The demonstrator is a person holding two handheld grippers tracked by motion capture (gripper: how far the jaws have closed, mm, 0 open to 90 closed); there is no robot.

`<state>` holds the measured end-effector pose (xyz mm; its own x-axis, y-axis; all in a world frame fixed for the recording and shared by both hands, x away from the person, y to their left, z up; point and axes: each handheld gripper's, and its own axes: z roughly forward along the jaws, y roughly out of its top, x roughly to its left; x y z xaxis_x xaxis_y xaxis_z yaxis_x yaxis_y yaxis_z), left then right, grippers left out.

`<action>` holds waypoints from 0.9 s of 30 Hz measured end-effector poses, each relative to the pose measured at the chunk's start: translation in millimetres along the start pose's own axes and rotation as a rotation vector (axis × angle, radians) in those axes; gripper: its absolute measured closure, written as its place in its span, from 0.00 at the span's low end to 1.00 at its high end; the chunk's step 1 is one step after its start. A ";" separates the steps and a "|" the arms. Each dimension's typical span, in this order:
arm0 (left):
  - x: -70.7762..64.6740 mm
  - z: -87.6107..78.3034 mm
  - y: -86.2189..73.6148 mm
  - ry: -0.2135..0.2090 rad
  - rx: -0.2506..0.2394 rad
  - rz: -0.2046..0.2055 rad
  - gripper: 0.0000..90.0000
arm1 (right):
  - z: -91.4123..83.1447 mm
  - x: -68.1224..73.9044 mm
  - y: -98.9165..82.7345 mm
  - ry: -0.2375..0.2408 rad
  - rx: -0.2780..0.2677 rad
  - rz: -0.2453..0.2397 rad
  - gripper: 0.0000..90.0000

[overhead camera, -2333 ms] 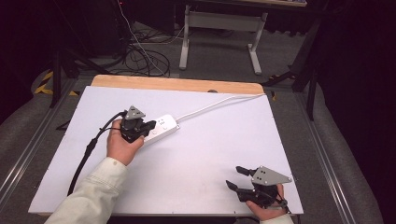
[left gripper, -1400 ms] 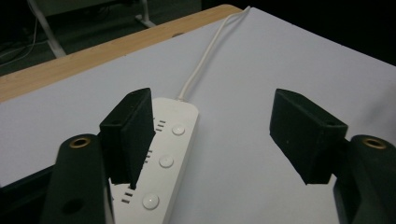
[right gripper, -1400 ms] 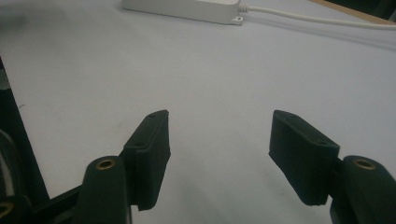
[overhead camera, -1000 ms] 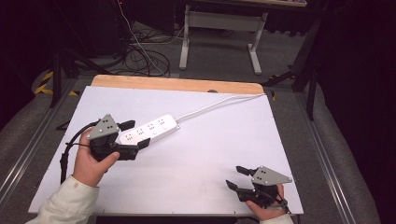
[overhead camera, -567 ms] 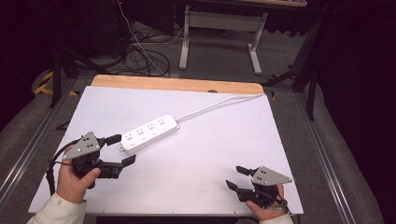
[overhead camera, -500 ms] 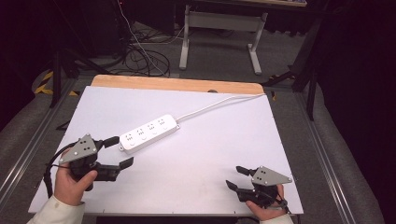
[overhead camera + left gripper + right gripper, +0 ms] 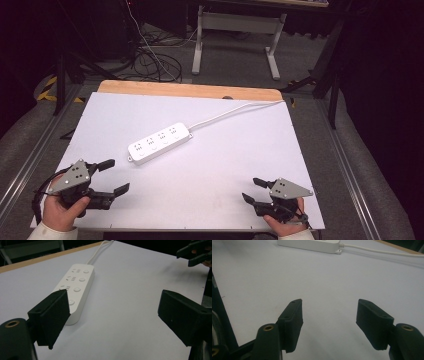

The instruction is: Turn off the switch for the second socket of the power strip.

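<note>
A white power strip (image 7: 159, 143) lies slantwise in the middle of the white tabletop (image 7: 210, 170), and its white cable (image 7: 235, 111) runs off the far right edge. My left gripper (image 7: 114, 176) hovers at the near left corner, well short of the strip. Its jaws have just been opening and stand wide with nothing between them. In the left gripper view the power strip (image 7: 75, 287) lies ahead of the left gripper (image 7: 113, 300). My right gripper (image 7: 252, 190) rests open and empty at the near right edge. The right gripper view has the power strip (image 7: 312, 243) far beyond the right gripper (image 7: 329, 305).
A wooden strip (image 7: 190, 90) borders the table's far edge. Beyond it stand a desk frame (image 7: 235, 35) and tangled floor cables (image 7: 150, 60). Grey rails (image 7: 350, 165) run along both sides. The right gripper (image 7: 195, 252) sits in the top right corner of the left gripper view.
My left hand has drawn back from the power strip's left end to the near left corner and sunk lower. The strip lies free. The right gripper has kept still.
</note>
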<state>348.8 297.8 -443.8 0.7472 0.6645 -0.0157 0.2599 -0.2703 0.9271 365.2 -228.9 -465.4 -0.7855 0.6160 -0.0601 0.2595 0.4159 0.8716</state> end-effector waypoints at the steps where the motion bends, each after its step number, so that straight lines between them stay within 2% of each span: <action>1: -0.3 -0.5 -2.7 -0.011 0.003 -0.005 0.12 | -0.1 0.0 0.0 0.000 0.000 0.000 0.43; 5: -2.0 -1.1 -12.0 0.005 0.028 0.038 0.12 | -0.2 -0.2 0.0 -0.001 -0.001 -0.001 0.43; 7: -3.3 -2.0 -17.0 0.011 0.036 0.047 0.12 | -0.3 0.0 -0.1 -0.001 0.000 0.001 0.43; 10: -4.5 -3.2 -26.0 0.008 0.039 0.032 0.12 | -0.4 -0.2 -0.4 -0.001 -0.001 0.002 0.43; 13: -4.7 -4.2 -33.1 0.016 0.061 0.049 0.12 | -0.2 0.0 -0.3 -0.002 0.001 0.003 0.43; 16: -4.6 -5.7 -41.3 -0.008 0.057 0.048 0.12 | -0.3 0.1 -0.2 -0.002 0.000 0.003 0.43; 19: -2.2 -6.9 -49.0 -0.021 0.058 0.017 0.12 | -0.3 0.1 -0.2 -0.002 0.000 0.004 0.43; 21: -1.4 -8.8 -49.8 -0.018 0.044 -0.021 0.12 | -0.3 0.1 -0.3 0.000 0.000 0.005 0.43; 23: -0.8 -9.3 -49.6 0.006 0.043 -0.029 0.12 | -0.5 0.0 -0.3 0.000 -0.001 0.005 0.43; 27: -0.4 -7.3 -48.6 0.027 0.044 -0.040 0.12 | -0.4 -0.2 -0.4 -0.001 0.000 0.002 0.43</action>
<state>331.5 315.8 -486.1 0.7191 0.6936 -0.0419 0.3163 -0.2730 0.9085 365.1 -229.4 -465.5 -0.7845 0.6174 -0.0583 0.2616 0.4147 0.8716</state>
